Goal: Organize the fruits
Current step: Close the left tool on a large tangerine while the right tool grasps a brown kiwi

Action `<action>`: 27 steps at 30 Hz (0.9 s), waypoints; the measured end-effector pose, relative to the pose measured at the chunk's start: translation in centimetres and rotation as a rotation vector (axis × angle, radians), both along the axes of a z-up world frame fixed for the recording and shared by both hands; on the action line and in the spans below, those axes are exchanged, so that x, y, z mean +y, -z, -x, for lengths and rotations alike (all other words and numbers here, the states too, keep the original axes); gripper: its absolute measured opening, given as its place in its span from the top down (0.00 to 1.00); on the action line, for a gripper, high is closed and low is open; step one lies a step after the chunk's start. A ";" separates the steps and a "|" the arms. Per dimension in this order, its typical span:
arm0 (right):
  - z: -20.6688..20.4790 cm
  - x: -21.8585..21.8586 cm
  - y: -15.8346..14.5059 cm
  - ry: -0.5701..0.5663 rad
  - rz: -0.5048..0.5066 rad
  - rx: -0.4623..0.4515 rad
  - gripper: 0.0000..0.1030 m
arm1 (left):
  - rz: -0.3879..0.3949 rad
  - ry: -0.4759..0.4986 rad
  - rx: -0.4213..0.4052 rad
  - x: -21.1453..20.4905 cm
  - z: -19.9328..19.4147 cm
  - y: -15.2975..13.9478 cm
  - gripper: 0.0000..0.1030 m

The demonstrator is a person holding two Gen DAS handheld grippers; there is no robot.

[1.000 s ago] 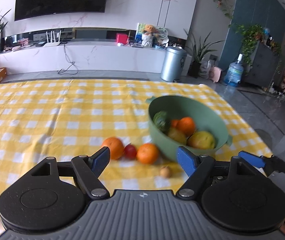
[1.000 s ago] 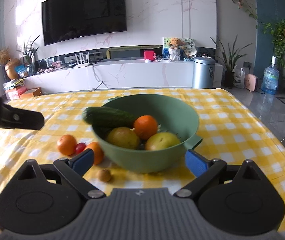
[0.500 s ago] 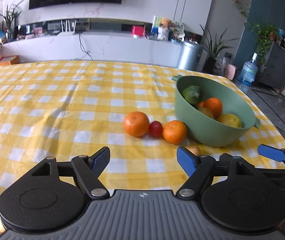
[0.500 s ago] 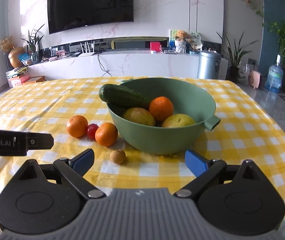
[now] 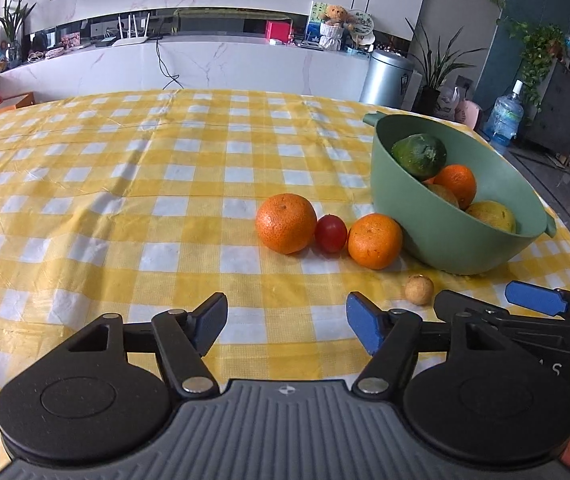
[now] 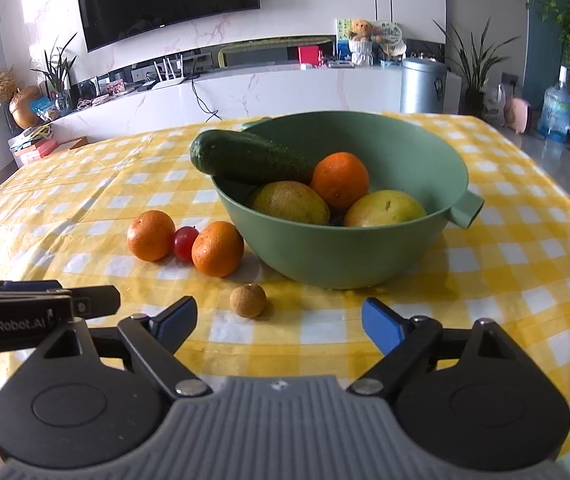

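While both tongs close empty, oranges [image 6: 217,249] flank a tomato [image 6: 185,242].

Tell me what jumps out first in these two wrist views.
The green bowl on the yellow checked tablecloth, holding a cucumber, an orange and two yellowish fruits. Left of it on the cloth sit two oranges flanking a cherry tomato, with a small brown fruit nearer the cameras.
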State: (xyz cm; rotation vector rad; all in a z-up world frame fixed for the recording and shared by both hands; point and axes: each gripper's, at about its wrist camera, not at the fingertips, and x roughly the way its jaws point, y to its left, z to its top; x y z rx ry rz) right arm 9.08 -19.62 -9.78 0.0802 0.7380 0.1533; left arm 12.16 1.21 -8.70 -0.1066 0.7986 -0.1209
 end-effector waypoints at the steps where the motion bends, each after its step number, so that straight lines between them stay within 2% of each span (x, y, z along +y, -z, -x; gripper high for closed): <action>1: -0.2 0.0 0.1 0.002 -0.004 0.007 0.21 | -0.002 -0.002 0.001 0.0 -0.2 0.0 0.23; 8: -1.7 0.4 1.1 0.017 -0.013 0.050 0.30 | 0.053 -0.013 0.022 0.8 -2.1 0.4 0.24; 13: -2.2 0.6 1.5 0.029 -0.004 0.055 0.35 | 0.012 0.015 -0.011 0.6 -2.6 0.7 0.35; 14: -2.4 0.7 1.6 0.030 -0.002 0.054 0.39 | 0.013 0.026 -0.018 0.5 -2.7 0.7 0.36; 17: -2.6 0.8 1.9 0.024 -0.003 0.061 0.44 | 0.020 0.057 -0.029 0.4 -3.1 0.9 0.35; 27: -2.8 1.6 2.1 -0.024 -0.010 0.051 0.54 | -0.060 0.096 -0.041 0.2 -5.2 1.4 0.35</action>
